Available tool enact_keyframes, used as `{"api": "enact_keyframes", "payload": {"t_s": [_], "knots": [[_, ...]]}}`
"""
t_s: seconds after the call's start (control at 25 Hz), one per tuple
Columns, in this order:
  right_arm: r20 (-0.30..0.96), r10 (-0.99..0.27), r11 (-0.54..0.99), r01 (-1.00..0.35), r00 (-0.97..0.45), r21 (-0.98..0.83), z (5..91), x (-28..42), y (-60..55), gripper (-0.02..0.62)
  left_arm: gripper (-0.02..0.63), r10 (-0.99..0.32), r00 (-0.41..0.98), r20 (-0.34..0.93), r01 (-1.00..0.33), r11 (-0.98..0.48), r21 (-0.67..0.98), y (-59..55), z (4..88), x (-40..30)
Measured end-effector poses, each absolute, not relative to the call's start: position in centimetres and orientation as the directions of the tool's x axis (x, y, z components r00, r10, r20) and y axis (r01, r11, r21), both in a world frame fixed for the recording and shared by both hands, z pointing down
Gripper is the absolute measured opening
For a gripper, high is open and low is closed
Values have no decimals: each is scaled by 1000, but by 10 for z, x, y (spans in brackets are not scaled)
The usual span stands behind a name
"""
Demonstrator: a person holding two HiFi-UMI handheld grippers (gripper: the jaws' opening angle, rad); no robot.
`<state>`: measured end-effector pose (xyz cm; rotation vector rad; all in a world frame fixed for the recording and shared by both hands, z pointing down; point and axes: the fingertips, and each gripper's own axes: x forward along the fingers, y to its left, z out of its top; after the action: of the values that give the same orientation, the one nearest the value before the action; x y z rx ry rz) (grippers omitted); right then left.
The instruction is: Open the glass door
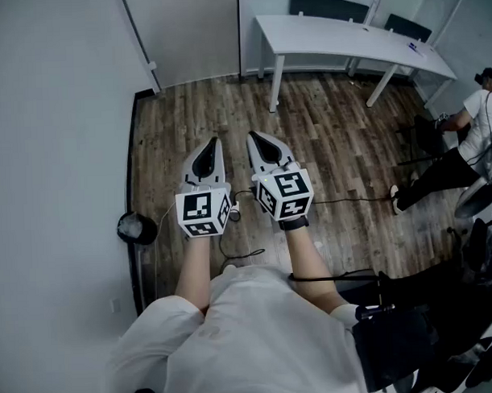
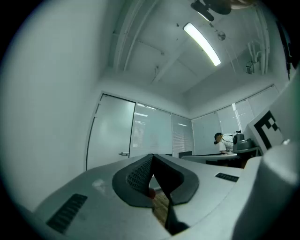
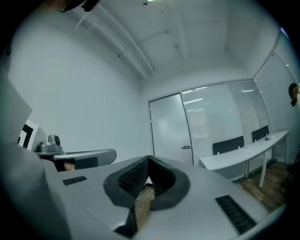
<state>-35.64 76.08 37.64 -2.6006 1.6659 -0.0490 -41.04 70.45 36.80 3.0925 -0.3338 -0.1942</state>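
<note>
Ahead of you across the wood floor (image 1: 341, 148), the glass door (image 3: 169, 126) stands closed, well apart from both grippers. Your left gripper (image 1: 213, 144) and right gripper (image 1: 255, 140) have their fingers pressed together, empty.

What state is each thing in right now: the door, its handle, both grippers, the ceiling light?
Glass door: closed.
Door handle: level, nothing touching it.
Left gripper: shut, empty, well short of the door.
Right gripper: shut, empty, alongside the left one.
Ceiling light: on.
</note>
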Motion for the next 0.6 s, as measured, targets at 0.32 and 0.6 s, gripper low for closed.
{"api": "enact_keyframes", "payload": {"t_s": [0.32,0.6], "knots": [[-3,-915,-402,-914,403,-63,382,-361,776,0,2,-224,968,-114,-219,-974,49,719,378,-413],[1,-930,-366,-928,367,-74,383,-365,803,0,2,-242,965,-106,-235,-969,75,747,381,-412]]}}
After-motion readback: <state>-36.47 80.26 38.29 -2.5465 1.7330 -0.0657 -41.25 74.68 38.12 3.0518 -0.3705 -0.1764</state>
